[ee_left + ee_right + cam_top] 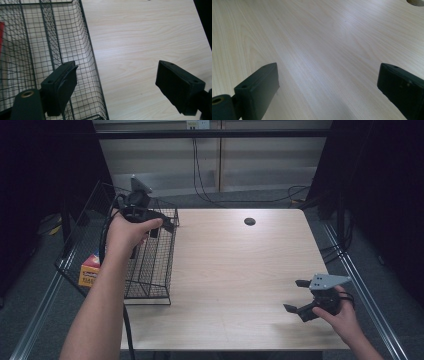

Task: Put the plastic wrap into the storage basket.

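Wire basket [150,265] rim sits under the left gripper [115,82], jaws apart, nothing between them. Right gripper [300,296] wide open over bare table [235,270], well apart from it.

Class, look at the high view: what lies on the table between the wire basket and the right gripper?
Nothing: between the wire basket and the right gripper the high view shows bare table.

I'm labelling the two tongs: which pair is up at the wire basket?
The left tongs, held over the wire basket at its top rim, jaws open. The right tongs sit low over the bare table near its front right corner.
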Demonstrator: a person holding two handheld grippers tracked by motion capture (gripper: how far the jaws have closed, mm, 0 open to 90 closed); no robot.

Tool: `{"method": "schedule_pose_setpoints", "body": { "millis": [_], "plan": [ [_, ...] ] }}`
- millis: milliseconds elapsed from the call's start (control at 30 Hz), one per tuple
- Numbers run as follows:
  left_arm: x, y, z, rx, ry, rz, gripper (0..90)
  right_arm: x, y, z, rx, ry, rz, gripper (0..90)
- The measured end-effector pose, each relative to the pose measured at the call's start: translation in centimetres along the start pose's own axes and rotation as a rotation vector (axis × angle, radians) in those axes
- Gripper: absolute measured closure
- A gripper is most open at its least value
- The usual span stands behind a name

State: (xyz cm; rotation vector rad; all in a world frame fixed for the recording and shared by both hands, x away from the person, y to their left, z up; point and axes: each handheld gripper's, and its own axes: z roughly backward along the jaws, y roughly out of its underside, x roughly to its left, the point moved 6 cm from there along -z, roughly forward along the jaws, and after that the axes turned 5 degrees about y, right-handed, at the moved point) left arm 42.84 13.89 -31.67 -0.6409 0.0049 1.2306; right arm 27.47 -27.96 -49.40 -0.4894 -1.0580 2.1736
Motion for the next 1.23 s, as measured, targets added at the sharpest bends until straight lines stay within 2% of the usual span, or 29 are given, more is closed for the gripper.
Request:
{"method": "schedule_pose_setpoints", "body": {
  "millis": [233,567,600,667,700,833,1033,1133,1233],
  "plan": [
    [-1.0,0.5,-1.0,-0.001,0.03,-0.024,17.0,0.1,0.0,0.0,0.0,0.0,0.0,3.7],
    [-2.7,1.2,-2.5,0.012,0.067,-0.091,16.8,0.1,0.0,-0.1,0.001,0.002,0.004,3.7],
    [-3.0,1.2,-2.7,0.007,0.071,-0.085,16.7,0.1,0.0,-0.1,0.001,0.003,0.004,3.7],
    [-3.1,1.4,-2.9,0.019,0.075,-0.103,16.7,0.1,0.0,-0.1,0.003,0.0,0.005,3.7],
    [-3.3,1.4,-3.1,0.01,0.078,-0.097,16.6,0.1,0.0,-0.1,0.003,0.0,0.006,3.7],
    [-3.8,1.9,-3.9,0.013,0.086,-0.118,16.6,0.1,0.0,-0.1,0.003,-0.002,0.007,3.7],
    [-4.9,2.5,-5.0,0.009,0.105,-0.166,15.4,0.1,0.1,-0.1,0.006,-0.001,0.006,3.7],
    [-5.5,2.8,-5.4,0.012,0.124,-0.174,15.0,0.1,0.0,-0.1,0.003,0.002,0.002,3.7],
    [-5.7,3.0,-5.8,0.012,0.126,-0.184,14.5,0.1,0.1,-0.1,0.007,-0.005,0.005,3.7]
  ]
}}
